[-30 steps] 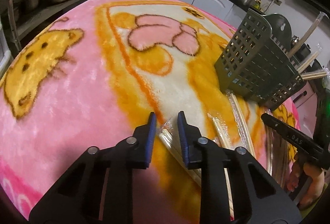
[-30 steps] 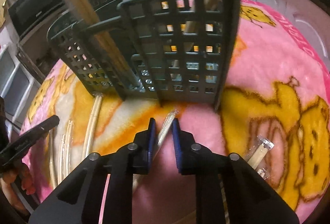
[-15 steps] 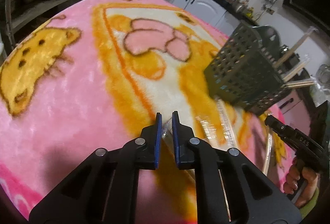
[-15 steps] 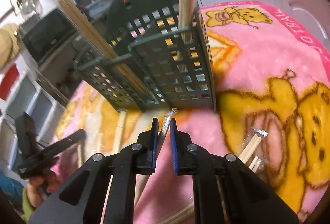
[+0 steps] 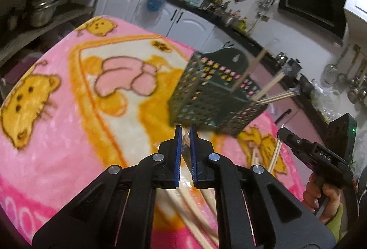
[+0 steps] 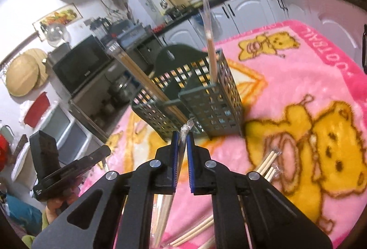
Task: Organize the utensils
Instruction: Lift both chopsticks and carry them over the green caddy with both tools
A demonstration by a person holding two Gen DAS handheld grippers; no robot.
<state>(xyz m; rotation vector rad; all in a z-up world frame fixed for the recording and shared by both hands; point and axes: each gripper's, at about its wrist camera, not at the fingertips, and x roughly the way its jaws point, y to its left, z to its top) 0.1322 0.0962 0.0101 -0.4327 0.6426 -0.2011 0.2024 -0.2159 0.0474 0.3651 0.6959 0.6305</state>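
A dark green perforated utensil basket [image 5: 213, 97] stands on the pink cartoon blanket [image 5: 57, 116] and holds several wrapped chopsticks [image 5: 273, 83]. My left gripper [image 5: 185, 134] is shut on a plastic-wrapped chopstick pair [image 5: 186, 141], lifted in front of the basket. My right gripper [image 6: 181, 138] is shut on another wrapped chopstick pair [image 6: 184, 134], its tip near the basket [image 6: 201, 99]. More wrapped chopsticks lie on the blanket [image 6: 268, 164], and in the left wrist view [image 5: 274, 155].
Kitchen counters and white cabinets [image 5: 160, 10] run behind the table. A microwave [image 6: 80, 65] and shelves stand at left in the right wrist view. The other hand-held gripper shows at each view's edge [image 5: 321, 157] [image 6: 57, 171].
Both grippers closed on wrapped chopsticks and lifted them off the blanket. Both views rose and tilted up, showing more of the kitchen.
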